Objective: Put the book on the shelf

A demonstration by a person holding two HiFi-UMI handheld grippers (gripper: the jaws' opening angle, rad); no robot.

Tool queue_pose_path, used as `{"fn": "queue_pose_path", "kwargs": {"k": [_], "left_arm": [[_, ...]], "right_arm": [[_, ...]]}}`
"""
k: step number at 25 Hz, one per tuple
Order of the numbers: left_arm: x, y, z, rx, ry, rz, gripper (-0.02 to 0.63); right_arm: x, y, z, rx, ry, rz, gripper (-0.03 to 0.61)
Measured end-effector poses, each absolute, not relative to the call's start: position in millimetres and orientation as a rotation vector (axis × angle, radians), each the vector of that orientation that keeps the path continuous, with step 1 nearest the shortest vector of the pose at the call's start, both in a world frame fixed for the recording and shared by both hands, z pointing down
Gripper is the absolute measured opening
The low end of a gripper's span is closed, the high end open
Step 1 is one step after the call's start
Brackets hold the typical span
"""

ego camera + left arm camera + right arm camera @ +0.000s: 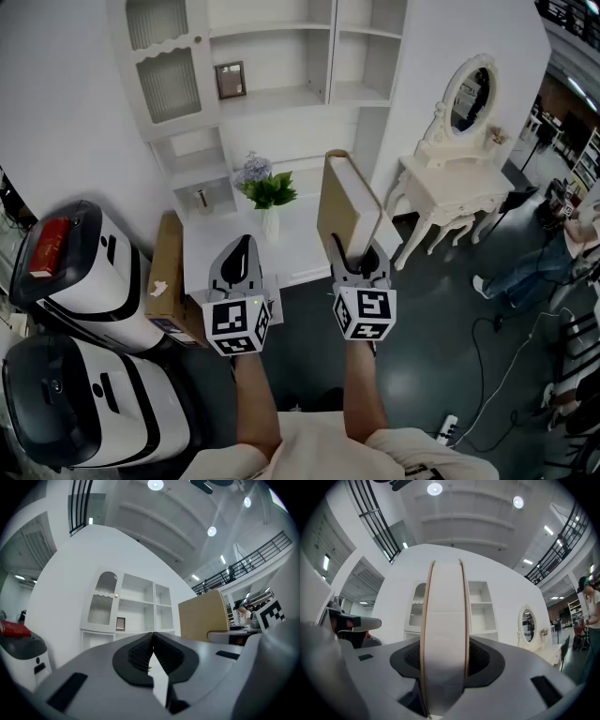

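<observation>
Head view: the book (345, 202) is clamped upright in the right gripper (361, 255) and held in the air in front of the white shelf unit (281, 56), clear of it. The left gripper (244, 246) is carried just beside the right one, jaws pinched together, nothing held. A picture frame (231, 80) is seen on one shelf. A vase of greenery (268, 202) is set on the white table (305, 248) below. A vanity with oval mirror (450, 169) is placed to the right.

Left gripper view: jaws are closed tip to tip, empty. The book (204, 616) is seen to the right, the shelf unit (140, 604) ahead.

Right gripper view: the book (445, 611) is gripped across both covers, page edge toward the camera, jaws spread wide by its thickness. The shelf unit (483, 606) is seen behind.
</observation>
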State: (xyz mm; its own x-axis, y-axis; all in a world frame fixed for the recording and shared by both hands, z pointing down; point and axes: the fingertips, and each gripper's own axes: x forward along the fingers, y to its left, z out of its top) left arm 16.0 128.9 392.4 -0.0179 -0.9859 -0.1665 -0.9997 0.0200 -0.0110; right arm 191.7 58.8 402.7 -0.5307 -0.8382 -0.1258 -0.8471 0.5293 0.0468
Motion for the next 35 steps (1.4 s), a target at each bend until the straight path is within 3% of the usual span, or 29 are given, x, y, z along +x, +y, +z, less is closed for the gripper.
{"fn": "queue_pose_path", "kwargs": {"k": [12, 17, 35], "left_arm": [[-1.6, 131.5, 399.1, -2.120, 2.124, 0.087, 0.017], [-4.1, 121.0, 420.8, -2.222, 2.095, -0.087, 0.017], [-45.8, 78.6, 411.8, -2.189, 2.113, 0.019, 0.017]], "right_arm": [[190.2, 56.5, 395.3, -1.535, 2.606, 0.184, 0.233], [182.7, 60.4, 395.4, -1.513, 2.575, 0.152, 0.233], [151.0, 4.5, 401.1, -1.487, 2.552, 0.127, 0.233]]}}
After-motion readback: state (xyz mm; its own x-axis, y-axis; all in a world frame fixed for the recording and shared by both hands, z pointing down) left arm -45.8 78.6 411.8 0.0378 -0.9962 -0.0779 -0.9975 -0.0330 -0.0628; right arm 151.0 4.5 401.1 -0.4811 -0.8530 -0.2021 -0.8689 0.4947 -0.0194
